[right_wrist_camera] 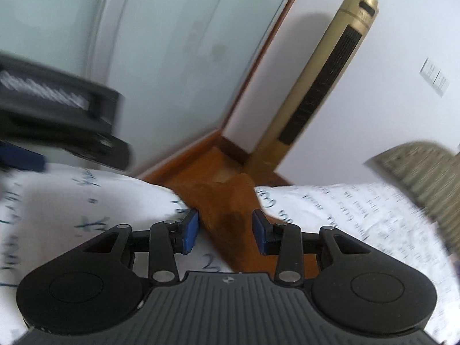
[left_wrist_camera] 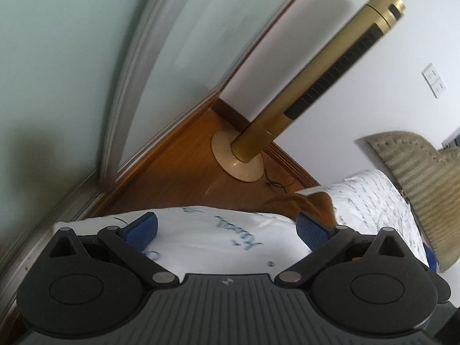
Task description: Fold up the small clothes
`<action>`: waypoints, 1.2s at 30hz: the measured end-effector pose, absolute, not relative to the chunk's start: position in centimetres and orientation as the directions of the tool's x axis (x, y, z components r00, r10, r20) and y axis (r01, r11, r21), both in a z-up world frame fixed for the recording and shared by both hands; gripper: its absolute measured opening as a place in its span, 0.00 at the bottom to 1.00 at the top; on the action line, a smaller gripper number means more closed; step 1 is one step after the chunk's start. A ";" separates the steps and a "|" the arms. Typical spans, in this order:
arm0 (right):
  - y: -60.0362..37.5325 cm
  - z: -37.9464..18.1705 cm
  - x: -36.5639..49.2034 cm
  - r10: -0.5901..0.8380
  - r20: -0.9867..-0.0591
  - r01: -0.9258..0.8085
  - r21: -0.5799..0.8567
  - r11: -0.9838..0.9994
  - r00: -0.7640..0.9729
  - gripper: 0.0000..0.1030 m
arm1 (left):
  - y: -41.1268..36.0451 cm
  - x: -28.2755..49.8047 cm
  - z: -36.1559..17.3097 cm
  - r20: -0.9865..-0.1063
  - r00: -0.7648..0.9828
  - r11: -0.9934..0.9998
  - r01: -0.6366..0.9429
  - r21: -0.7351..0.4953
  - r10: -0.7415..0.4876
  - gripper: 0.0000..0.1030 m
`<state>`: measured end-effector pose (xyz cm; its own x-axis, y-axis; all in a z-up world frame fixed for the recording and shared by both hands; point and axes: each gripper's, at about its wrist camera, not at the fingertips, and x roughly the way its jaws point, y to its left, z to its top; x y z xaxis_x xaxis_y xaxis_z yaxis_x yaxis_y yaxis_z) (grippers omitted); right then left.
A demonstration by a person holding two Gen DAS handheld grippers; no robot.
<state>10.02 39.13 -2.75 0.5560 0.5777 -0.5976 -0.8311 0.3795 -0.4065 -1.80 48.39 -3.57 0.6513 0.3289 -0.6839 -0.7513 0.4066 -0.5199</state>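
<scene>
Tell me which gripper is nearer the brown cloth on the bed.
Right. The right gripper has the brown cloth straight ahead, framed by its open jaws; the left gripper faces white bedding, the cloth off to its right.

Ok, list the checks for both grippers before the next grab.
1. Left gripper open and empty: ok, jaws wide apart.
2. Right gripper open and empty: ok.
3. Brown cloth lined up with the right gripper: ok, it lies ahead between the fingers.
4. Left gripper over the brown cloth: not ok, only white printed bedding lies ahead of it.
5. Brown cloth lying flat: cannot tell, blurred and partly hidden.
</scene>
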 end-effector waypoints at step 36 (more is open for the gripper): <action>35.8 0.5 16.0 0.606 -0.596 -0.826 -0.189 0.531 0.526 0.04 | 47.1 0.0 -2.9 -0.709 0.621 0.390 -0.776 -0.496 0.333 1.00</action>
<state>16.03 35.82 0.54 0.5263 0.6062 -0.5962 -0.8259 0.5311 -0.1890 -0.04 47.11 -2.90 0.6211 0.3334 -0.7093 -0.7759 0.3896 -0.4963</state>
